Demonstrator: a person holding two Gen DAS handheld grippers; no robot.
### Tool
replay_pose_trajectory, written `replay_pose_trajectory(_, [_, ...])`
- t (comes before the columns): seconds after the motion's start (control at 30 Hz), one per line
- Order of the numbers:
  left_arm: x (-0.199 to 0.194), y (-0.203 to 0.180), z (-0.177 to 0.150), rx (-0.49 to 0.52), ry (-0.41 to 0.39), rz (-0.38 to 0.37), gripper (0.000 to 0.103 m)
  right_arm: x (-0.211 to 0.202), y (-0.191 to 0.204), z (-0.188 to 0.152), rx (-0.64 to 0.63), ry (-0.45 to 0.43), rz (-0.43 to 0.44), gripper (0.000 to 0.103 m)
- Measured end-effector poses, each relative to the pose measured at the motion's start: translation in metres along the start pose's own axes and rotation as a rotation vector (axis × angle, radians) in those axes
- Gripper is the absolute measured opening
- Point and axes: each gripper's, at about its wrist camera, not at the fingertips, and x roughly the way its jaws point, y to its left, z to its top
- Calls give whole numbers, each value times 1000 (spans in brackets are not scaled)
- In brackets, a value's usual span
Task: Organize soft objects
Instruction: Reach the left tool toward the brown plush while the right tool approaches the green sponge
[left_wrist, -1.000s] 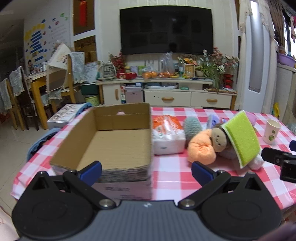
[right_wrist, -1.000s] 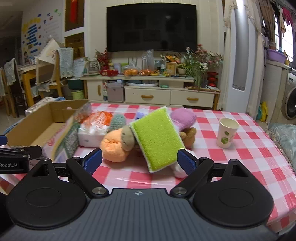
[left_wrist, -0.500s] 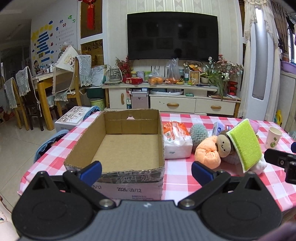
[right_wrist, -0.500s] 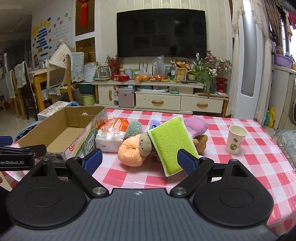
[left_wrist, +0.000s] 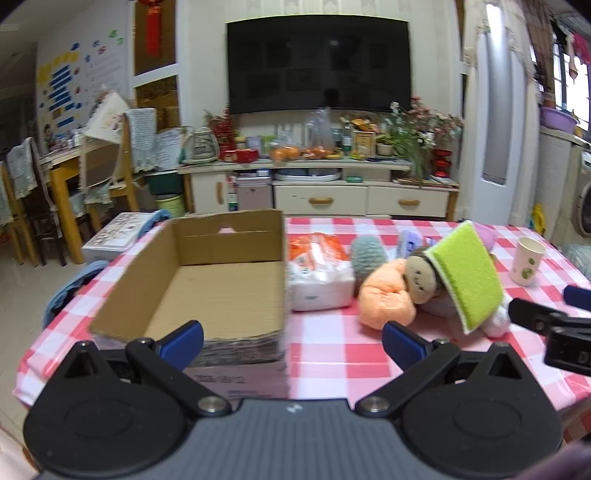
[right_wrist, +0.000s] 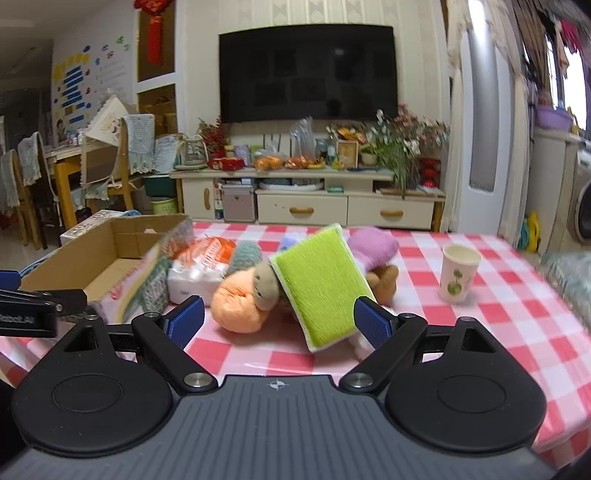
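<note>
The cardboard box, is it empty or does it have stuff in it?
Empty as far as visible: the cardboard box shows only bare brown floor; its nearest inside edge is hidden.

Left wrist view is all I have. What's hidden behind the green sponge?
Observer: A brown plush part sits behind the green sponge, with a purple soft item just beyond it.
Operator: Box outer wall, the side facing the toys?
Observer: The cardboard box has a colourful printed wall there, close to the tissue pack.
Operator: Right claw state?
Observer: The right claw is open and holding nothing.
</note>
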Motion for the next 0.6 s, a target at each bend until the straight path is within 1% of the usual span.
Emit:
replay_pose_trajectory(0.07, [4,-8,-1,16,2,-22,102,4,-9,-4,36,15,3,103])
replay_pose_trajectory(0.13, [10,-15,-1,37,7,-47,102,8,-17,-10,56,28,-15,103])
replay_pose_trajectory(0.2, [15,-23,1,60,8,-72,102,12,-24,-13,61,32,-37,103])
replay_pose_trajectory(0.3, [25,-35,5,88,7,-107,102,16,-34,-18,58,29,-46,103])
replay_pose_trajectory(0.47, [48,-56,12,143,7,-150,102,22,-51,-16,118,39,-4,103])
replay_pose_trajectory(0.53, [59,-65,13,176,13,-167,101,26,-53,-14,135,45,2,103])
replay_pose_trajectory(0.6, [69,-74,13,189,22,-193,99,28,-53,-13,149,49,22,103])
